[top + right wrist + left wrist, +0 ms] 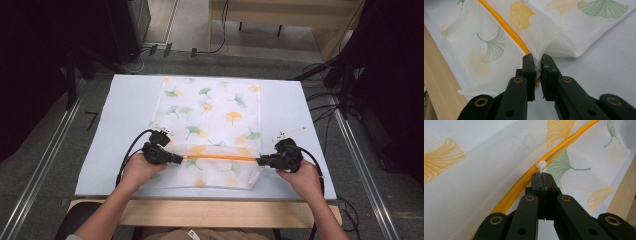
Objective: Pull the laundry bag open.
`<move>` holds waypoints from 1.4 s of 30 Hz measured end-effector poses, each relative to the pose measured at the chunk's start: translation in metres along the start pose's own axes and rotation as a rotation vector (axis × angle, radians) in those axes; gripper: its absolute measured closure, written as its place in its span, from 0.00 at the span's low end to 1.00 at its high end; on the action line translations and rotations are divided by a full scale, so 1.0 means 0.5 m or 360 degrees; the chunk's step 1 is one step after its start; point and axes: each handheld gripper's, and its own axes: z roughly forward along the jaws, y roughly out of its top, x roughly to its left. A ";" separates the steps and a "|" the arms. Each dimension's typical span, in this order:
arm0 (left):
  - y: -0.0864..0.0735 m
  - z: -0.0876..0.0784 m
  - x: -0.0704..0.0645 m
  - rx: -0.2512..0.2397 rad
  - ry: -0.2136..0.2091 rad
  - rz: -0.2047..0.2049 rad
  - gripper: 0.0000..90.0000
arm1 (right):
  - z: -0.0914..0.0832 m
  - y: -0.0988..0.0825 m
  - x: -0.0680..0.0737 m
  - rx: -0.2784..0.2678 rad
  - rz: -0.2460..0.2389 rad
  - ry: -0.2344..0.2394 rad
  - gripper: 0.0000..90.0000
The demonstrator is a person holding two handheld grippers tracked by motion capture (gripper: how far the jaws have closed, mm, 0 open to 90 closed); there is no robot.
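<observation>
We look along our right tool (537, 65), whose two black jaws rise from the bottom edge and are closed on a gathered end of the white mesh bag printed with orange and green ginkgo leaves (499, 47). A little of the mesh fills the narrow gap left between the jaws. The bag's orange zipper (504, 26) runs from the upper left down to the jaw tips and ends there, with a bit of orange showing below, between the jaws. To the right, the bag's folded corner lies on the pale blue counter surface (604, 62). At the left a light wooden edge (439, 82) runs slantwise beside the mesh.
</observation>
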 end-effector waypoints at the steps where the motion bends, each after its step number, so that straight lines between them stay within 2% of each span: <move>1: 0.000 0.000 0.000 -0.0003 -0.0002 -0.0005 1.00 | 0.001 0.000 -0.001 -0.0001 -0.0001 0.0001 0.95; 18: -0.001 -0.004 0.003 -0.0002 -0.0009 -0.0017 1.00 | 0.000 0.000 -0.005 0.0000 -0.0001 -0.0001 0.94; 21: -0.008 -0.010 0.010 -0.0004 0.0001 -0.0031 1.00 | 0.001 0.003 -0.007 0.0008 0.0007 0.0001 0.94; 24: -0.018 -0.027 0.025 -0.0037 0.0009 -0.0087 1.00 | 0.005 0.006 -0.013 0.0002 -0.0005 0.0006 0.94; 26: -0.023 -0.038 0.034 -0.0047 0.0011 -0.0103 1.00 | 0.007 0.009 -0.016 0.0013 0.0005 0.0012 0.94; 30: -0.034 -0.050 0.048 -0.0027 0.0042 -0.0117 1.00 | 0.011 0.014 -0.017 0.0025 0.0006 0.0007 0.94; 32: -0.039 -0.056 0.056 -0.0046 0.0044 -0.0151 1.00 | 0.013 0.017 -0.017 0.0027 0.0002 0.0014 0.94; 42: -0.041 -0.059 0.059 -0.0038 0.0036 -0.0154 1.00 | 0.015 0.018 -0.015 0.0032 -0.0003 0.0016 0.94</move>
